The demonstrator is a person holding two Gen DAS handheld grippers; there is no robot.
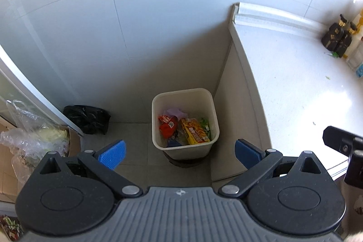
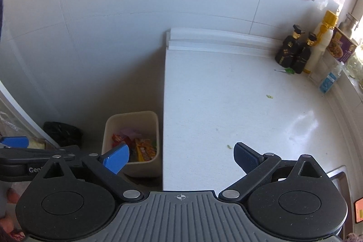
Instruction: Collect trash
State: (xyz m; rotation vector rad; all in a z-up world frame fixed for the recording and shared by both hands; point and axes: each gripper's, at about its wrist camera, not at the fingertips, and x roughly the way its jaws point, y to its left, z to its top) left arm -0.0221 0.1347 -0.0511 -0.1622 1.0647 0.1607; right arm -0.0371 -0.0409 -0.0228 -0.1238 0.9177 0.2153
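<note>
Both tools, left tool [image 1: 179, 152] and right tool [image 2: 181, 157], hung wide open and empty above the wrapper-filled waste bin [image 1: 158, 142]; judging so, the next move called for reaching green scraps [image 2: 269, 96] on the table [image 2: 226, 119]

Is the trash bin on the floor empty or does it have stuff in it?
Not empty. The cream trash bin stands upright and lidless, with colourful wrappers covering its bottom, well below the rim.
</note>
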